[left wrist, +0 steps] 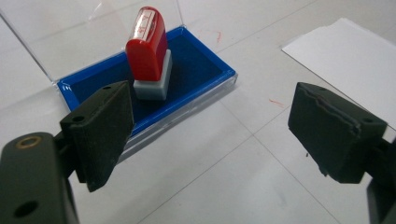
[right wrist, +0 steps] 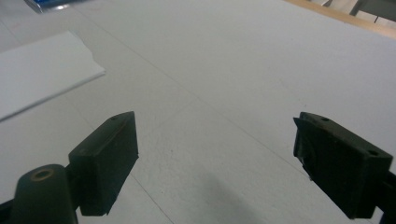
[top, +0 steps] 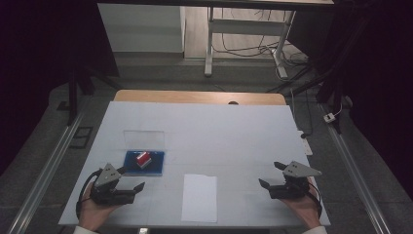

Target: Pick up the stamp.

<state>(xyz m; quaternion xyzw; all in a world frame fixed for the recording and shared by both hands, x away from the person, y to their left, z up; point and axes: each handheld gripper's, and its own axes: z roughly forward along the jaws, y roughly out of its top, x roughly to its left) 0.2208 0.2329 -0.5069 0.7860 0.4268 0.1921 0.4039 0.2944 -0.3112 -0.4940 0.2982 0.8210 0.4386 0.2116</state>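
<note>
While the left gripper [top: 130, 191] rested low on the board [top: 234, 136] with its jaws spread wide and nothing between them, the stamp [left wrist: 148, 51] stood upright on the blue ink pad [left wrist: 201, 65] just ahead of it — red handle up, grey base down on the pad. That placement probably kept the face inked and left the handle free for a sideways pinch; the pad's clear lid [left wrist: 70, 37] was folded back out of the way, away from the jaws. The right gripper [top: 272, 176] lay well apart on the other side, also spread and empty, aimed across bare board. The paper [top: 199, 197] lay flat between the two grippers, near the front edge, likely set there as the sheet to be stamped, within reach of either hand. Judged stage: nothing grasped yet, approach to the stamp pending. The surface was a pale matte board with faint seam lines and a few small red marks near the pad, laid on a wooden table [top: 199, 96]. Beyond it — a grey floor, a white desk frame [top: 210, 44] with loose cables [top: 253, 48], and dark surroundings at both sides.
</note>
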